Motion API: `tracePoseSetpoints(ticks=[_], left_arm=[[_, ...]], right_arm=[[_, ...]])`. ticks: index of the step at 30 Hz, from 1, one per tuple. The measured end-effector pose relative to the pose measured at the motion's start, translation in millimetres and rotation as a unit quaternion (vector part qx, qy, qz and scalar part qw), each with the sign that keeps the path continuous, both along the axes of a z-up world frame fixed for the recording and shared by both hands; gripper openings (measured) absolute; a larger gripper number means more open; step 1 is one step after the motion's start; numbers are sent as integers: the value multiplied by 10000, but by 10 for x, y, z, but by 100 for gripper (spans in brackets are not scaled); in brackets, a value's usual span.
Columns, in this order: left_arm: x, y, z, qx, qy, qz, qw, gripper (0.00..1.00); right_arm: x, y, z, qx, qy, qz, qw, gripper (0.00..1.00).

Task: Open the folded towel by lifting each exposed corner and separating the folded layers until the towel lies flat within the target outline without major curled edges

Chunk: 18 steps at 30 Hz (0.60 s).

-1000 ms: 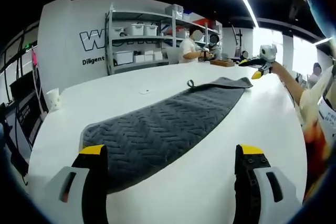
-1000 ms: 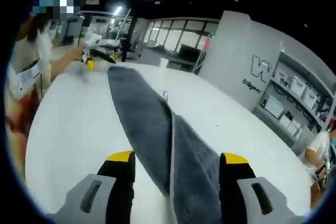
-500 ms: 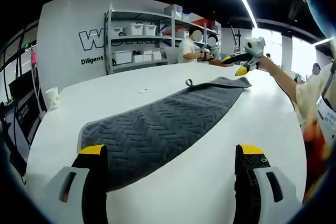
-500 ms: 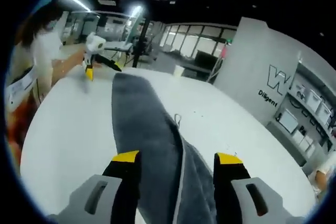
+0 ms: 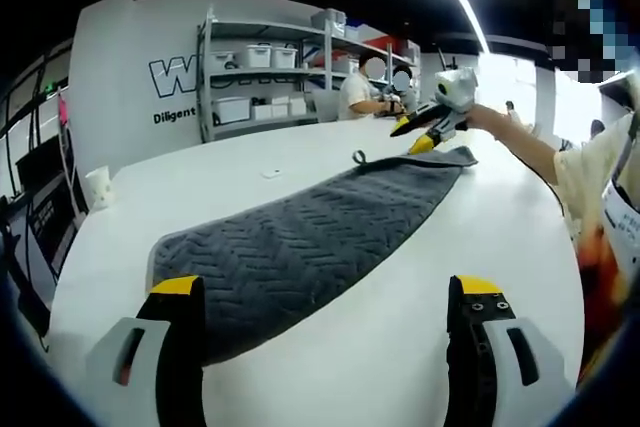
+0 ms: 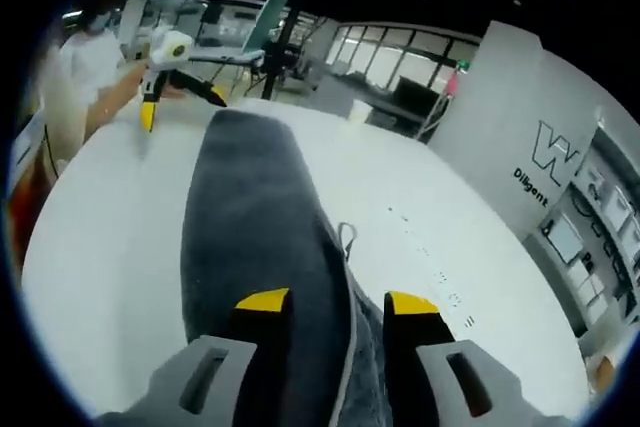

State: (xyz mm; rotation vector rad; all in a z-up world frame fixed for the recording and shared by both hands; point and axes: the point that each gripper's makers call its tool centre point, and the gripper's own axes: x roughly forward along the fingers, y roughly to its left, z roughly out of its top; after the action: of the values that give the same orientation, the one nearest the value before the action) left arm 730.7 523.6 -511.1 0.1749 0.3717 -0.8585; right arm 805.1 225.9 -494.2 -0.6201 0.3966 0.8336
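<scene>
A dark grey towel (image 5: 300, 237) lies folded in a long strip on the white table (image 5: 420, 277). My left gripper (image 5: 325, 292) stands open at the near end, its left jaw over the towel's corner, the right jaw over bare table. My right gripper (image 5: 408, 137) hovers just over the far end, by the hanging loop (image 5: 362, 158). In the right gripper view, the towel (image 6: 250, 207) runs away from my right gripper (image 6: 336, 302), whose jaws stand a narrow gap apart astride the upper layer's edge. The loop (image 6: 347, 237) lies just ahead, and the left gripper (image 6: 183, 107) is at the far end.
A paper cup (image 5: 100, 187) stands near the table's left edge, and a small scrap (image 5: 272, 174) lies beyond the towel. Shelves with white bins (image 5: 260, 57) and seated people (image 5: 360, 87) are behind the table. A person's arm (image 5: 520, 142) reaches in from the right.
My right gripper has moved in and down onto the far end of the towel, and its jaws have narrowed. The left gripper and the towel have stayed put.
</scene>
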Motion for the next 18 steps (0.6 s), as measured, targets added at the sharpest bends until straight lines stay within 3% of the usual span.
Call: tracePoseSetpoints(ticks=[4, 14, 18], left_arm=[[-3, 8, -2, -2, 4, -4, 10000, 100], [13, 29, -21, -31, 33, 13, 10000, 100], [2, 15, -31, -31, 47, -28, 10000, 100]], right_arm=[[92, 96, -109, -52, 46, -43, 10000, 29], [325, 39, -407, -398, 182, -378, 9983, 17], [376, -8, -472, -508, 143, -440, 9976, 0]])
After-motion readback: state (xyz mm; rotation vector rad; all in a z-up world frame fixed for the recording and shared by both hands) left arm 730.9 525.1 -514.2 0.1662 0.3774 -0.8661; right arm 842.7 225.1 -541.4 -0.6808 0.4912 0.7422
